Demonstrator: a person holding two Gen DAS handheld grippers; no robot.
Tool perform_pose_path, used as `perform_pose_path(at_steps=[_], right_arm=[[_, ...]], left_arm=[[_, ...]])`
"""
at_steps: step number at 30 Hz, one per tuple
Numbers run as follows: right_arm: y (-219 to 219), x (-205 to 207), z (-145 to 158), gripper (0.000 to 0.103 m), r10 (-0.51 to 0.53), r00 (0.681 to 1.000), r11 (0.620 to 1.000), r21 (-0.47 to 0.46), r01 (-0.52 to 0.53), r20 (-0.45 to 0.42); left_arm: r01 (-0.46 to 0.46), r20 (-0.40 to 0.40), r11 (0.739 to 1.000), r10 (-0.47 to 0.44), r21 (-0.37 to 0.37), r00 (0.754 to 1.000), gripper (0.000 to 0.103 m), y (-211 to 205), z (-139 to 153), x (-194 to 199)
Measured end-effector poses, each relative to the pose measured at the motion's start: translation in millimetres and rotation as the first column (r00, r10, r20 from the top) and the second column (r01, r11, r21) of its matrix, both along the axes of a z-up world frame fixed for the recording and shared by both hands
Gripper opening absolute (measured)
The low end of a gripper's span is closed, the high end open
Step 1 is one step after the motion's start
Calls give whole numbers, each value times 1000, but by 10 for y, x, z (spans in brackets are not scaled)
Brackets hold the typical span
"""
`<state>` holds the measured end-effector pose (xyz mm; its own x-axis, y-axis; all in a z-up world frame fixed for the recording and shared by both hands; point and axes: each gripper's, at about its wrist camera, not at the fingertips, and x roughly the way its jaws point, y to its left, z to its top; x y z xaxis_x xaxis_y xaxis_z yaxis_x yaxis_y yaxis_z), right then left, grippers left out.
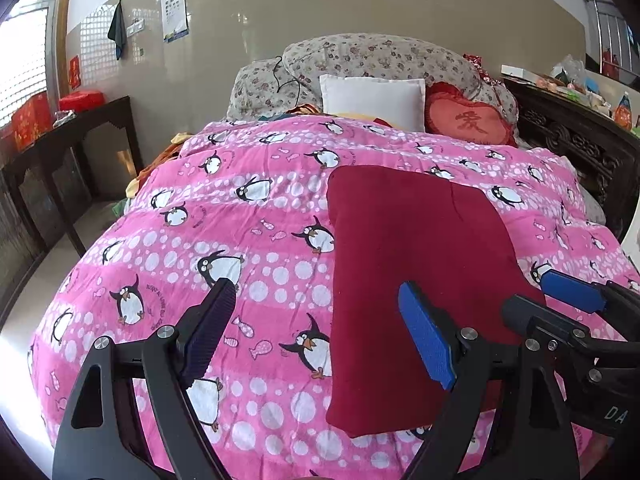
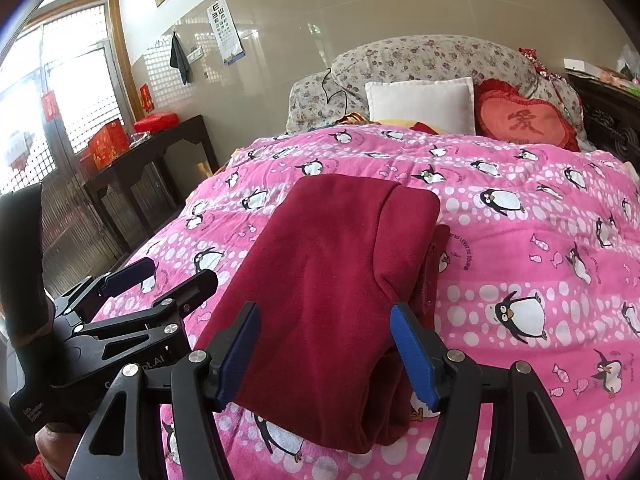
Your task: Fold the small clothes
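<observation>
A dark red garment [image 1: 416, 264] lies folded into a long rectangle on the pink penguin quilt [image 1: 248, 240]. My left gripper [image 1: 320, 332] hovers open over the garment's left edge and the quilt beside it, with nothing between its fingers. At the garment's right edge my right gripper [image 1: 548, 300] also stands open. In the right wrist view the garment [image 2: 332, 256] runs away from the right gripper [image 2: 326, 354], whose blue pads stand apart above the near end without pressing it. The left gripper [image 2: 160, 280] hangs open to the left over the quilt [image 2: 520, 240].
A white pillow [image 1: 374, 100], a red heart cushion [image 1: 468, 120] and floral pillows [image 1: 380, 56] lie at the head of the bed. A dark wooden side table [image 1: 68, 152] with red boxes stands left of the bed. A carved dark headboard [image 1: 580, 144] runs along the right.
</observation>
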<state>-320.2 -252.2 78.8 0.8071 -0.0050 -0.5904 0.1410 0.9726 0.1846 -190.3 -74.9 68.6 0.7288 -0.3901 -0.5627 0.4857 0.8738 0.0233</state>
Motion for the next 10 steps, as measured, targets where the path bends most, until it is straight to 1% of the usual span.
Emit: perform_pose_path(at_steps=[2,7,9,10], right_arm=[[-2,-2,1,65,1,1000,1000,1,-1,0],[-5,-5,-8,66,-1,1000,1000,7,1,0],[-16,-11,-12,66,-2,1000,1000,9,2,-2],[-19,-12,-10,66,-2,1000,1000,9,2,-2]], left_arm=[[2,23,1000,-2,6,1000,84,-6,9,-27],[11,51,1000,-12,11,999,84,-26,22,-57],[19,44,1000,-19,10,999,84,-26,27,-53],[21,27,1000,-21,10,999,84,-21,27,-36]])
